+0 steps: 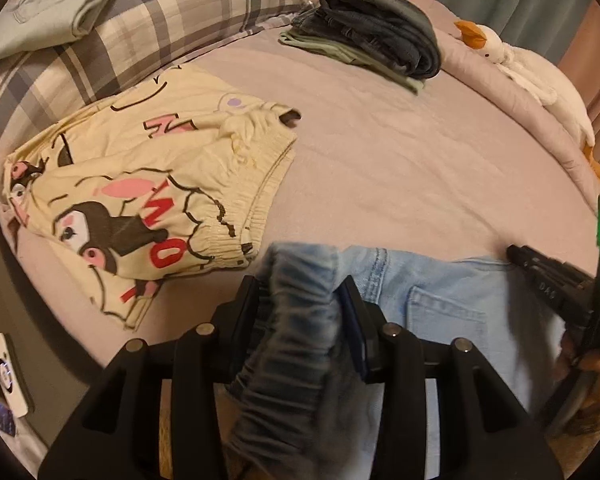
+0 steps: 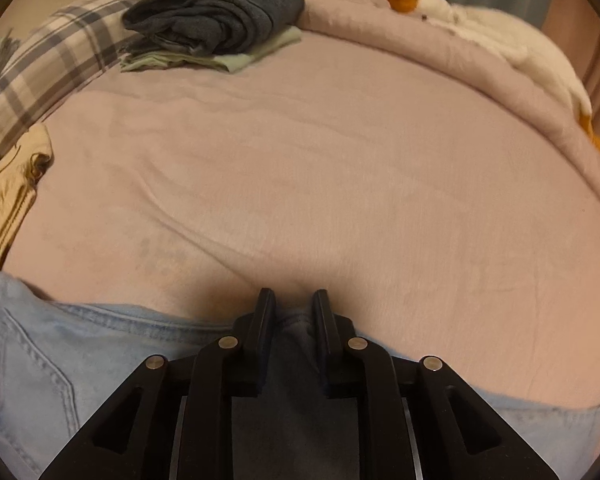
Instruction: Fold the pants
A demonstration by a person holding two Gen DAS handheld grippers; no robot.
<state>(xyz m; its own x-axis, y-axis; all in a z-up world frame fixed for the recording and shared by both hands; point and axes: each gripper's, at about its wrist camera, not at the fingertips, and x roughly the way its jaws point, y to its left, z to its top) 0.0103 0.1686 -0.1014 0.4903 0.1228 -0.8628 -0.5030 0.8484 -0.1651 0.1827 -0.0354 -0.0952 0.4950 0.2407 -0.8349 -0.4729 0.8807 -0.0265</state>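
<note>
Light-blue jeans (image 1: 440,304) lie along the near edge of the pink bed, back pocket up. My left gripper (image 1: 300,300) is shut on a bunched fold of the denim, lifted a little off the bed. In the left wrist view my right gripper (image 1: 518,256) rests at the far right edge of the jeans, with a hand behind it. In the right wrist view, my right gripper (image 2: 294,300) points down at the jeans (image 2: 100,344). Its jaws stand slightly apart with the denim edge lying between them, and the pads do not visibly press on it.
Cream cartoon-print shorts (image 1: 140,184) lie spread to the left of the jeans. A folded pile of dark and green clothes (image 1: 376,36) sits at the back. A white goose plush (image 1: 532,76) lies along the right side and a plaid pillow (image 1: 148,16) at the back left.
</note>
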